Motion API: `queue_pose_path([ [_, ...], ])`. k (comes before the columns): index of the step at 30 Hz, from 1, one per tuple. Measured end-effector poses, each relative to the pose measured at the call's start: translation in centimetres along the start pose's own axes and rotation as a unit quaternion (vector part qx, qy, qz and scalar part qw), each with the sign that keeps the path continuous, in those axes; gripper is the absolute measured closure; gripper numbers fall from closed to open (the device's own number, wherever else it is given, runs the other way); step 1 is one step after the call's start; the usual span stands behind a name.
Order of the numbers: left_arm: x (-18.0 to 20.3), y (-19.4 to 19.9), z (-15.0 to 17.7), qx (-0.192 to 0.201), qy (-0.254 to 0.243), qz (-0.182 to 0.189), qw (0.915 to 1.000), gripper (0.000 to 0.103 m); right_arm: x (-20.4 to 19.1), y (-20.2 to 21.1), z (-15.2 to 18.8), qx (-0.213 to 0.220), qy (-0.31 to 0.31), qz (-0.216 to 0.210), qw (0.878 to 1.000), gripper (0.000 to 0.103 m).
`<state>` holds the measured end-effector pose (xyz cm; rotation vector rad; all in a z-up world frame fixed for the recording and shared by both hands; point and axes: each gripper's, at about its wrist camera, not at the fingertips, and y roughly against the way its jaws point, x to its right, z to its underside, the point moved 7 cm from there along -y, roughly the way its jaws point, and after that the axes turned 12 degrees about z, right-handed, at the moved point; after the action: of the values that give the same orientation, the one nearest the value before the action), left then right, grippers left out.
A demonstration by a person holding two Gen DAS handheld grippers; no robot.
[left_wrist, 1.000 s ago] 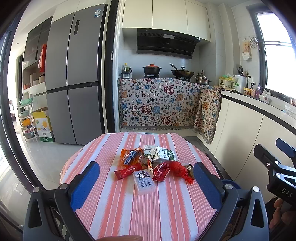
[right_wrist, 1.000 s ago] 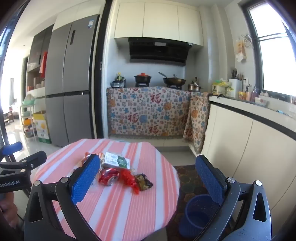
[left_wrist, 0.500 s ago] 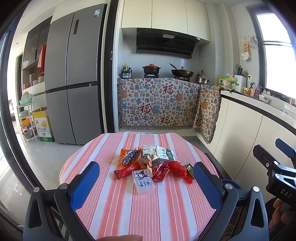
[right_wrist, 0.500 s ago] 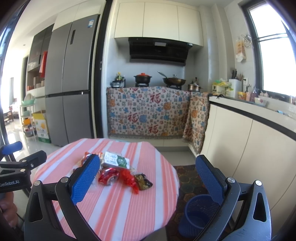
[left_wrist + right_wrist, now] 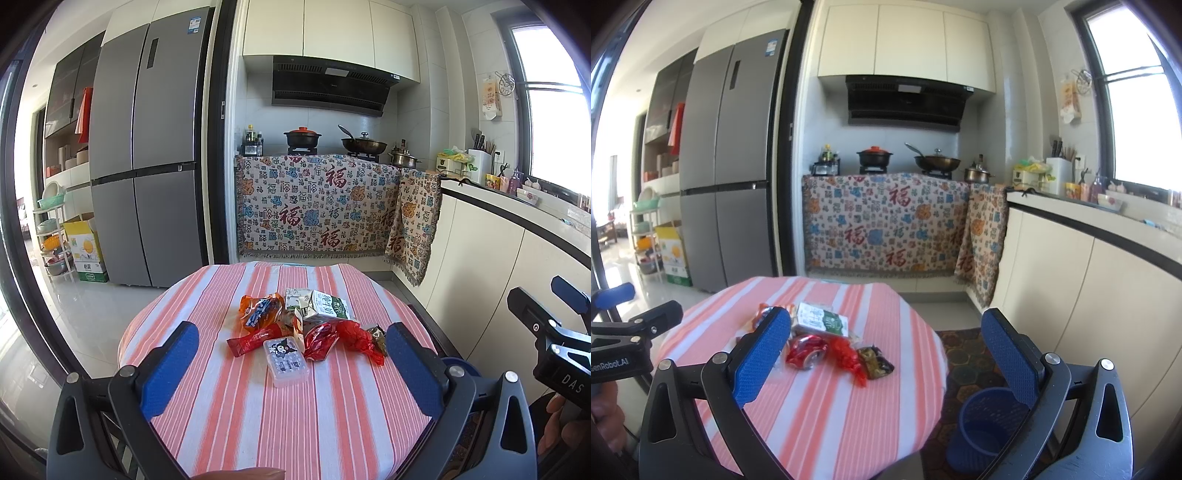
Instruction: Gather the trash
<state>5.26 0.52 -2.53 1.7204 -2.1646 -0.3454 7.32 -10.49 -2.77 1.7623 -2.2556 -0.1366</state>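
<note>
A heap of trash lies in the middle of a round table [image 5: 258, 413] with a red-and-white striped cloth: an orange wrapper [image 5: 260, 310], a milk carton [image 5: 327, 304], red wrappers [image 5: 354, 334], a long red packet [image 5: 255, 338], a small clear plastic box [image 5: 286, 361] and a dark wrapper [image 5: 875, 362]. My left gripper [image 5: 291, 369] hovers open over the near part of the table, short of the heap, nothing between its blue pads. My right gripper [image 5: 886, 354] is open too, held off the table's right side above a blue bin [image 5: 988, 424] on the floor.
A grey fridge [image 5: 147, 177] stands back left. A stove counter draped in patterned cloth [image 5: 317, 210] is behind the table. White cabinets with a dark worktop [image 5: 1089, 266] run along the right. A patterned rug [image 5: 964, 354] lies under the bin.
Both views have shifted only slightly; the grippers stay open and the trash has not moved.
</note>
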Motion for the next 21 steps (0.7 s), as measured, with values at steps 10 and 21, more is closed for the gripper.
queue_pose_path([
  [10,0.07,-0.03,0.09,-0.001,0.0,0.001,1.0,0.0,0.0,0.06,-0.09,0.005,0.003,0.002,1.0,0.0],
  [21,0.04,-0.01,0.03,0.0,0.0,0.001,1.0,0.0,0.04,0.09,-0.04,0.01,0.003,0.003,1.0,0.0],
])
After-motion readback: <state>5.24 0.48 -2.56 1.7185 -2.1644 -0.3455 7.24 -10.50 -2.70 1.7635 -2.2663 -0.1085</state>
